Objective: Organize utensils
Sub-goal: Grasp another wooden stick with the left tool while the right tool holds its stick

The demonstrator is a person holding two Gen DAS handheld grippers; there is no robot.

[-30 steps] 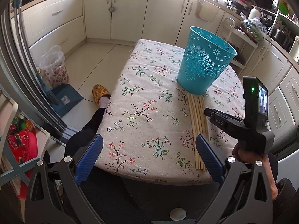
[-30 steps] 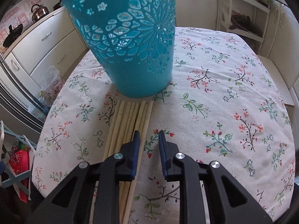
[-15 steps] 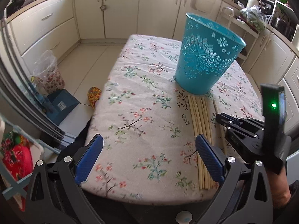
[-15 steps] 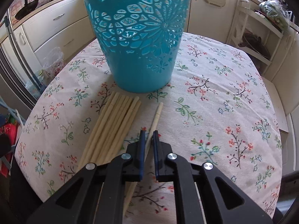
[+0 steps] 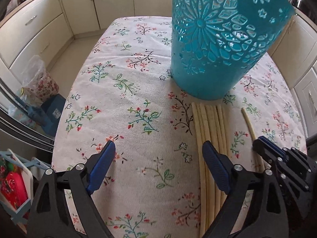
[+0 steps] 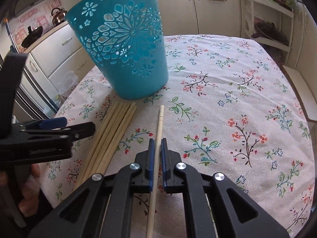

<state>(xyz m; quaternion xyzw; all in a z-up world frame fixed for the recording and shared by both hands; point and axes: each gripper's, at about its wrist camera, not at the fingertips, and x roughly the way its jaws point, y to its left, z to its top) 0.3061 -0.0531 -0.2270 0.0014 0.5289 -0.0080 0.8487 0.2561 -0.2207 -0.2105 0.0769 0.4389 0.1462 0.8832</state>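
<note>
A teal cut-out basket (image 5: 216, 45) stands upright on the floral tablecloth (image 5: 126, 83); it also shows in the right wrist view (image 6: 126, 53). Several pale wooden chopsticks (image 5: 210, 130) lie side by side in front of it, seen too in the right wrist view (image 6: 113, 132). My right gripper (image 6: 156, 142) is shut on a single chopstick (image 6: 159, 121), held apart from the bundle and pointing toward the basket; this chopstick also shows in the left wrist view (image 5: 248, 123). My left gripper (image 5: 158, 148) is open and empty, low over the cloth, its right finger above the bundle.
Cream kitchen cabinets (image 5: 39, 25) surround the table. A floral bag and blue dustpan (image 5: 47, 107) sit on the floor at left. A white shelf rack (image 6: 271, 21) stands behind the table at right. A kettle (image 6: 58, 15) stands on the counter.
My right gripper closed on one chopstick and drew it away to the right of the bundle. My left gripper moved forward and down, close to the basket and bundle.
</note>
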